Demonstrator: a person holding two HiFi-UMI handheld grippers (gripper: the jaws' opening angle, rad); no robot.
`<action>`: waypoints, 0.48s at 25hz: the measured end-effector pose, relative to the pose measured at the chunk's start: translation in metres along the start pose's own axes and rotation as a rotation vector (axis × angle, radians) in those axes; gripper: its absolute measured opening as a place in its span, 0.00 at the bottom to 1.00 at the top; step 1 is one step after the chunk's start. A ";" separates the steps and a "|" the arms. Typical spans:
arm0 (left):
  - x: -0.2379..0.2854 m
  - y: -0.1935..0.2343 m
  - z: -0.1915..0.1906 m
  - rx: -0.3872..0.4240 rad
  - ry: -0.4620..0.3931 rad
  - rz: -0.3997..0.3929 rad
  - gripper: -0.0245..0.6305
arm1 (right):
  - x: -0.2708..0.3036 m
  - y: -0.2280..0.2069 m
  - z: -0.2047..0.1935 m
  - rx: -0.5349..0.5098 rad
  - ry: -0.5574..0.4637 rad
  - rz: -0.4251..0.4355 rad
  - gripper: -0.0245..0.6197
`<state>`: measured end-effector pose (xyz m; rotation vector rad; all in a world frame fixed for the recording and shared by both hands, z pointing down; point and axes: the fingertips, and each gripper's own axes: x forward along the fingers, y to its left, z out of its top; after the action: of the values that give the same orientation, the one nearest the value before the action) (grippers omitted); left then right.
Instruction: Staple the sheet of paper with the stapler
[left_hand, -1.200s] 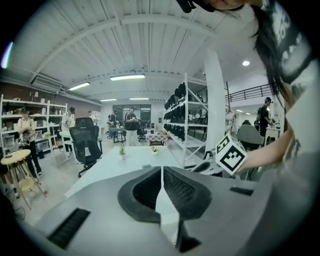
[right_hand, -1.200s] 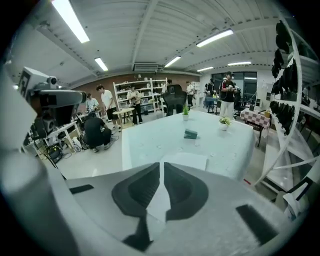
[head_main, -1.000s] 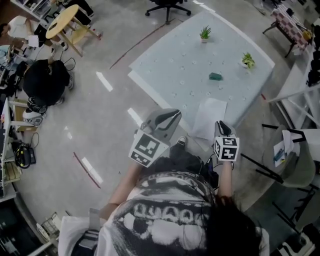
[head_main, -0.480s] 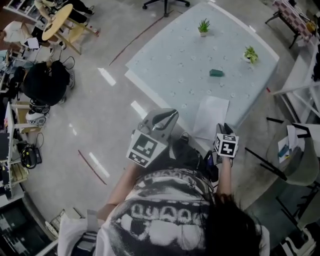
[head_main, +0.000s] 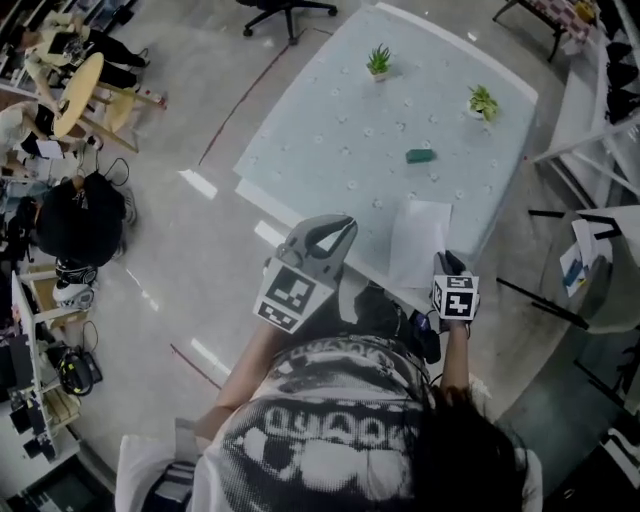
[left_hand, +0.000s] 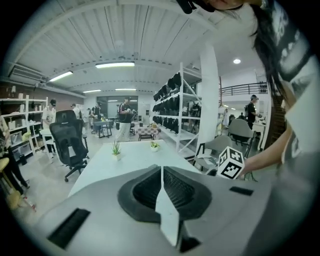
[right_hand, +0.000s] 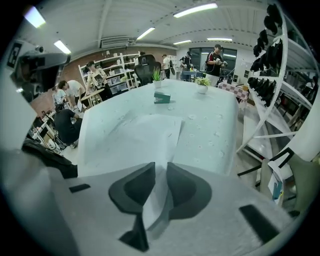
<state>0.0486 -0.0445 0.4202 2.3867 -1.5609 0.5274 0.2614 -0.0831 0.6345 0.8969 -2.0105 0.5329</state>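
A white sheet of paper (head_main: 418, 240) lies at the near edge of the pale blue table (head_main: 330, 130). A small green stapler (head_main: 420, 155) rests further in, beyond the sheet. My left gripper (head_main: 346, 223) hovers at the table's near edge, left of the paper, jaws shut and empty. My right gripper (head_main: 447, 260) hangs just short of the paper's near right corner. In the right gripper view the paper (right_hand: 145, 131) and stapler (right_hand: 161, 97) lie ahead of the right gripper (right_hand: 160, 169). Its jaws are closing, a narrow gap still between them, holding nothing.
Two small potted plants (head_main: 378, 60) (head_main: 483, 100) stand at the table's far side. A black office chair (head_main: 285, 8) sits beyond the table, a grey chair (head_main: 610, 280) to its right. Shelving racks (right_hand: 280, 75) line the right side. People stand far off.
The left gripper has moved up toward the table's near edge. The right gripper has dropped slightly and sits closer to the paper's corner. The paper and stapler lie as before.
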 end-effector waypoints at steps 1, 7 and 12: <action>0.005 0.007 0.003 0.012 -0.005 -0.028 0.06 | 0.002 0.004 0.004 0.009 0.000 -0.011 0.16; 0.018 0.064 0.019 0.075 -0.025 -0.146 0.06 | 0.021 0.032 0.033 0.065 0.001 -0.090 0.12; 0.022 0.112 0.019 0.090 -0.024 -0.200 0.06 | 0.041 0.054 0.064 0.137 0.006 -0.151 0.11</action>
<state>-0.0432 -0.1150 0.4127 2.5883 -1.3126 0.5385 0.1712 -0.1052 0.6316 1.1194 -1.9003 0.5927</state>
